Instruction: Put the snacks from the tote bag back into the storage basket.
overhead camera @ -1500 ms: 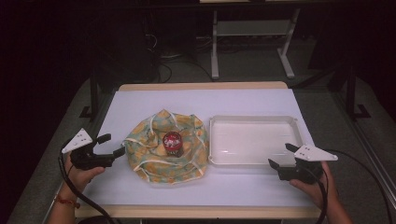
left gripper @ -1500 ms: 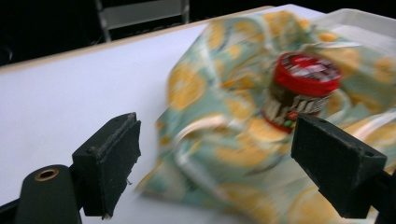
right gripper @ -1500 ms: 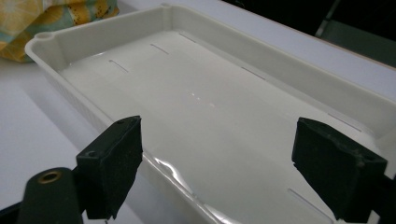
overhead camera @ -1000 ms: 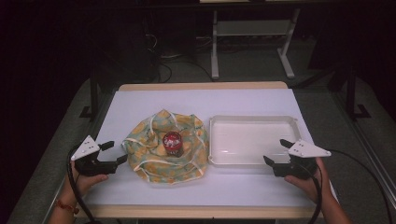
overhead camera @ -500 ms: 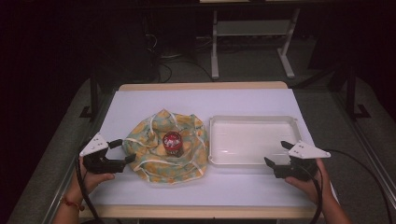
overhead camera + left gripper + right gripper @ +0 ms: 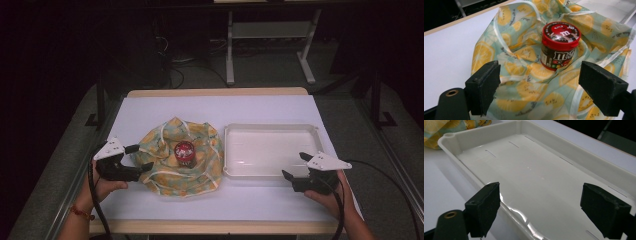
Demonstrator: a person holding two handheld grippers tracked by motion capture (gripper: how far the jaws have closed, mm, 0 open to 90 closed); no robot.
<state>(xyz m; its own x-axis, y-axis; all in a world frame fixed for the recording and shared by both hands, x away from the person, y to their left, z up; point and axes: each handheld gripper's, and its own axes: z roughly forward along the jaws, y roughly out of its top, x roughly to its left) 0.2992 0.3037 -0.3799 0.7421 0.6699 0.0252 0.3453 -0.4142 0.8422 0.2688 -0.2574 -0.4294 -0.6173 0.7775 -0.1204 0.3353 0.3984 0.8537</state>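
Observation:
A small jar with a red lid [image 6: 184,153] [image 6: 559,47] stands upright on a crumpled cloth printed with yellow citrus slices [image 6: 172,160] [image 6: 519,75]. My left gripper [image 6: 136,157] [image 6: 541,90] is open at the cloth's left edge, its jaws wide apart and pointing at the jar, with nothing between them. To the right lies an empty white tray [image 6: 270,131] [image 6: 499,135]. My right gripper [image 6: 295,166] [image 6: 541,212] is open over the tray's near right corner, holding nothing.
The white tabletop [image 6: 150,110] has a wooden front edge [image 6: 210,226]. A metal stand [image 6: 270,45] and cables lie on the dark floor beyond the table. A corner of the cloth [image 6: 439,127] lies just beyond the tray's far end in the right gripper view.
My left gripper has moved right and forward until it reaches the cloth's edge. My right gripper has shifted slightly left toward the tray's corner. Jar, cloth and tray have stayed put.

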